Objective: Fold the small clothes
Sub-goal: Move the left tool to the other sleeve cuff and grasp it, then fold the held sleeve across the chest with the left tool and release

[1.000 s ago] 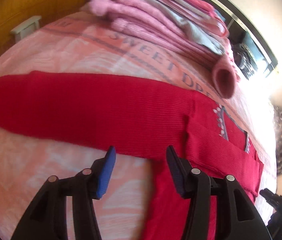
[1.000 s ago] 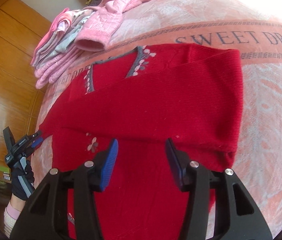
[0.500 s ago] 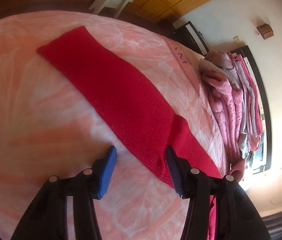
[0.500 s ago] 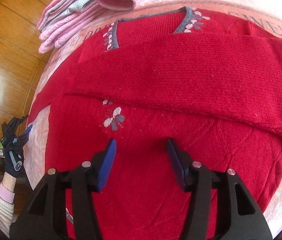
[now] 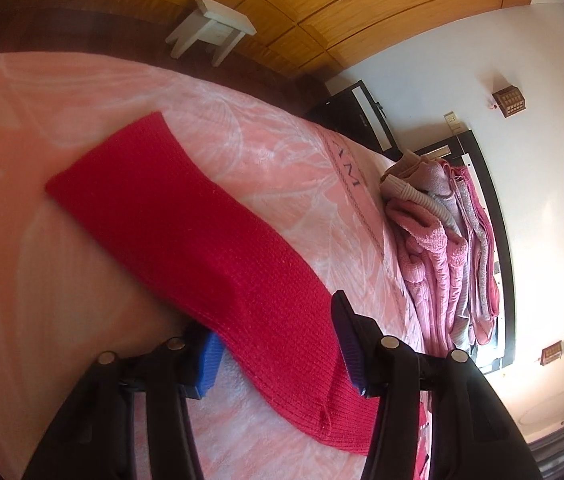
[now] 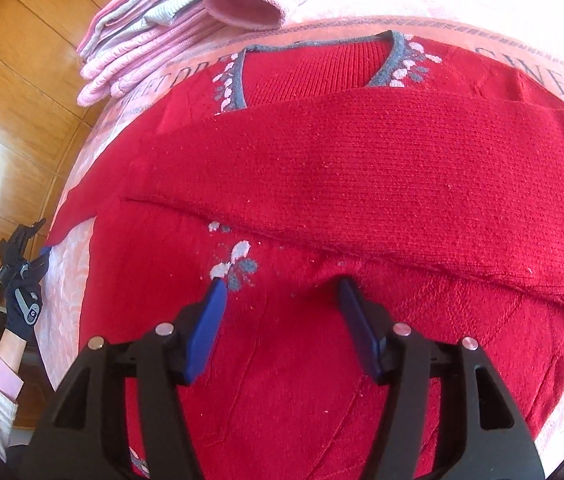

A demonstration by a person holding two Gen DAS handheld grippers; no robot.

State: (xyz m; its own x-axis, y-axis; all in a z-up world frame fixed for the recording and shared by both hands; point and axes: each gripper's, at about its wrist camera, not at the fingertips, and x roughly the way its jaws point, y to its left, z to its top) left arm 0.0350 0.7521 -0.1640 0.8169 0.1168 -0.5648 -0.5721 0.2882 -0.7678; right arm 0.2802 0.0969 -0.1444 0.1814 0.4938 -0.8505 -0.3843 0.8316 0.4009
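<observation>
One garment in play: a red knitted sweater on the bed.

Left wrist view. Left claw (image 5: 278, 344) spread wide, straddling the near part of the unfolded red sleeve (image 5: 186, 236). Sleeve runs ahead and to the left of the claw, cuff end farthest out, flat on the pink bedspread (image 5: 42, 320). One blue pad appears tucked under the sleeve edge, the other sits at its far edge; no pinch yet. Stack of folded pink clothes (image 5: 449, 256) well off to the right of the claw. White stool (image 5: 212, 30) far ahead on the floor.

Right wrist view. Right claw (image 6: 282, 320) also apart, holding nothing, low over the sweater's chest (image 6: 321, 380), just short of the small grey-and-white flower motif (image 6: 234, 264). Other sleeve (image 6: 381, 196) already lies folded across the body ahead of the claw; grey-trimmed neckline (image 6: 317, 44) beyond it. Gloved hand (image 6: 22, 280) with the left tool shows far to the left.

Handling, as judged: light, soft, limp knit; it will sag and stretch if lifted by one point, and the ribbed surface should grip the pads well rather than slip. Nothing fragile. Best hold for the loose sleeve looks like its edge near the cuff, so the length can be carried over the body in one sweep.
</observation>
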